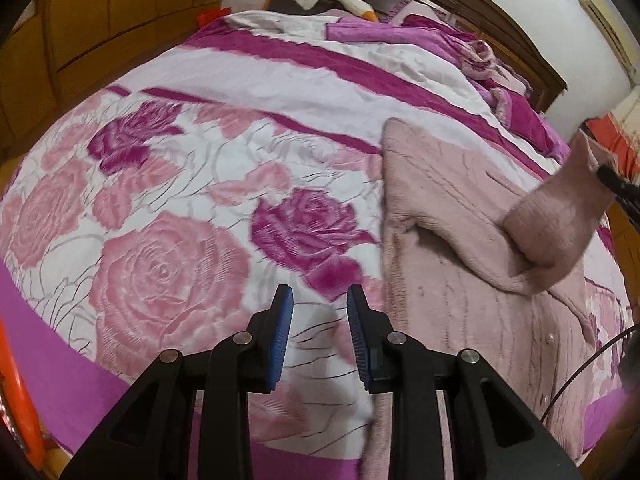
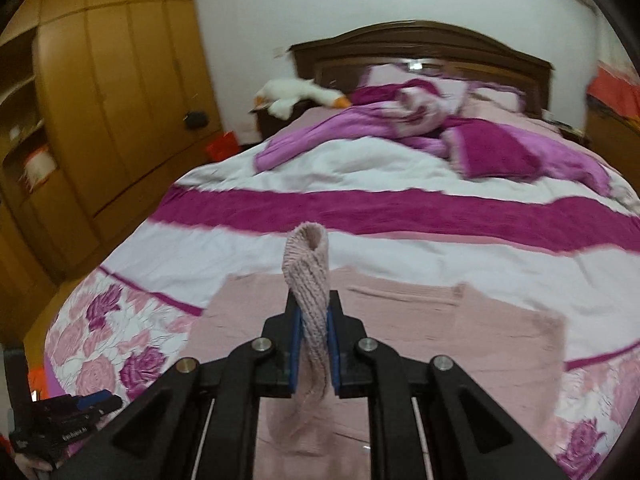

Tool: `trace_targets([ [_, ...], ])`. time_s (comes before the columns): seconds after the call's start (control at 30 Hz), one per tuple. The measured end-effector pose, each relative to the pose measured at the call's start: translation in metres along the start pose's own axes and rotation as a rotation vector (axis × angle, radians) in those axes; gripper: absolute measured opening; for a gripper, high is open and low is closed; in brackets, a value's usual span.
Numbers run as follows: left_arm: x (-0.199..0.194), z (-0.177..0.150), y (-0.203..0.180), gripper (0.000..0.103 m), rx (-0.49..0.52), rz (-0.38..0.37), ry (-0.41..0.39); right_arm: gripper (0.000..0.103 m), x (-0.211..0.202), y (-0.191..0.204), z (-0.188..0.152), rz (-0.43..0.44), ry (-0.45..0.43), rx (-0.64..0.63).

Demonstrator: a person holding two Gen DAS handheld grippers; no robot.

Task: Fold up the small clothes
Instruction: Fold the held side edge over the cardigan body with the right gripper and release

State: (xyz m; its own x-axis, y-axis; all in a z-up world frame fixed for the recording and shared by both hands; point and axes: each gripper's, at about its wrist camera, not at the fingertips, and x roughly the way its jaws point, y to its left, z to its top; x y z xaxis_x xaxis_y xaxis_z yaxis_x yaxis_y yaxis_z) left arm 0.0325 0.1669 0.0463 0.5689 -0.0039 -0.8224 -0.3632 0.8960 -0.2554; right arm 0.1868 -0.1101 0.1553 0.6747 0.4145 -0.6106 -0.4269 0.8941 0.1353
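Where rose quilt covers bed: wardrobe beside.

Both views are evenly lit by soft indoor light, with no hard shadows on the bedspread. Fisheye bending is strong: the wardrobe and headboard curve, and black vignette fills the corners. Motion blur smears the far bedding and the toy goose; the lifted sleeve is soft. Near black gripper arms stay sharp.
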Motion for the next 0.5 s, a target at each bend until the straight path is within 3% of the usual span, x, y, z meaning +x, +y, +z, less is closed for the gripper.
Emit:
trace_targets([
  [0.17,0.001,0.009,-0.024,0.006,0.054,-0.012,-0.010,0.011,-0.024,-0.062,-0.027,-0.078,-0.005,0.096],
  [0.5,0.014,0.029,-0.087,0.006,0.198,-0.033,-0.031,0.012,-0.013,-0.159,-0.109,-0.173,0.126,0.297],
])
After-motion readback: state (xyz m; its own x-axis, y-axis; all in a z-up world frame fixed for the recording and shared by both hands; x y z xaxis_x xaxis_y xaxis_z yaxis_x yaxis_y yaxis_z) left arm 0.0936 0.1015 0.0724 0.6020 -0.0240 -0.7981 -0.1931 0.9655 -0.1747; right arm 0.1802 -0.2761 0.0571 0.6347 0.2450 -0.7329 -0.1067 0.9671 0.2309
